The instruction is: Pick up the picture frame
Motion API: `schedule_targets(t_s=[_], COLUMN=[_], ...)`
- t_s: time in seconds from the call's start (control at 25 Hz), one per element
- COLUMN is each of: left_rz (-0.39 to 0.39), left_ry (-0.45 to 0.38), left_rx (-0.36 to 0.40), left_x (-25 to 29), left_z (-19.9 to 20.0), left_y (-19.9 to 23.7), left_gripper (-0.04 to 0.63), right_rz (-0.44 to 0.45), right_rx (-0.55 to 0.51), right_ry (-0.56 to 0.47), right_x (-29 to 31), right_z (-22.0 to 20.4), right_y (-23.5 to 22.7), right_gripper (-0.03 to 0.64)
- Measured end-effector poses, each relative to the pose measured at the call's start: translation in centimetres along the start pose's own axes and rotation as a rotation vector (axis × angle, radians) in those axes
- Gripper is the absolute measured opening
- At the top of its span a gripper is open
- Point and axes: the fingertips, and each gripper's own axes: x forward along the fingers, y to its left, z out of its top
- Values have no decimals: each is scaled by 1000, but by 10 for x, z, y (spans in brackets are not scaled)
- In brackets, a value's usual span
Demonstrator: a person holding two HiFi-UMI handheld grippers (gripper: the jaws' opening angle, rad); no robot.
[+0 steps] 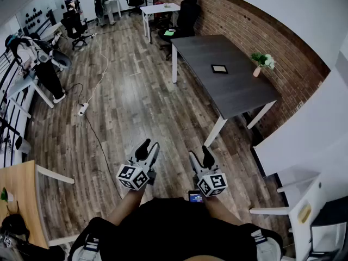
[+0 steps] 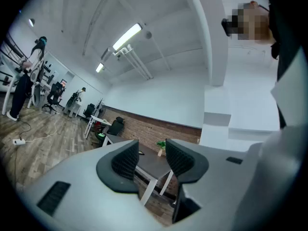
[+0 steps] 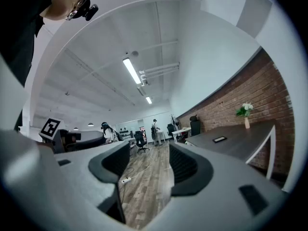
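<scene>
The picture frame is laid flat on the dark grey table, roughly at the middle of the top, with bare tabletop all round it. A small vase of flowers is set near it, towards the table edge that runs along the brick wall; frame and vase are apart.

The frame is well apart from both grippers. In the head view it is seen further up the room and to the right of them, with wooden floor between. The 2 grippers are held side by side in front of the person, over the floor. The left gripper is spread, and nothing is caught between its pads. In the left gripper view the table is seen through the gap of the left gripper, and the frame shows as a tiny dark shape just past the left pad. The right gripper is also spread wide and holds nothing. In the right gripper view only floor is seen between the jaws of the right gripper, and the frame lies off to the right, outside the gap.

Further out, a power strip lies on the floor, and 1 person is seen bent over at the far left.
</scene>
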Motion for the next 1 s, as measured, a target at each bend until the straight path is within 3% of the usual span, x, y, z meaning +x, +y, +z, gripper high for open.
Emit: schedule_targets(t_s=[0.16, 0.4, 0.72, 1.0], left_rz=[3, 1, -19, -44], left_ry=[27, 71, 46, 44], left_rx=[39, 198, 132, 138], left_x=[-18, -25, -14, -1], left_z=[-5, -13, -23, -28], left_y=[4, 2, -23, -40], left_gripper=[160, 160, 155, 138], right_rz=[-24, 11, 21, 54], right_rx=[34, 64, 99, 139], right_ry=[-41, -117, -164, -157], right_x=[-12, -19, -52, -71], right_z=[-1, 18, 32, 24], right_y=[14, 16, -8, -34], right_gripper=[261, 261, 261, 261])
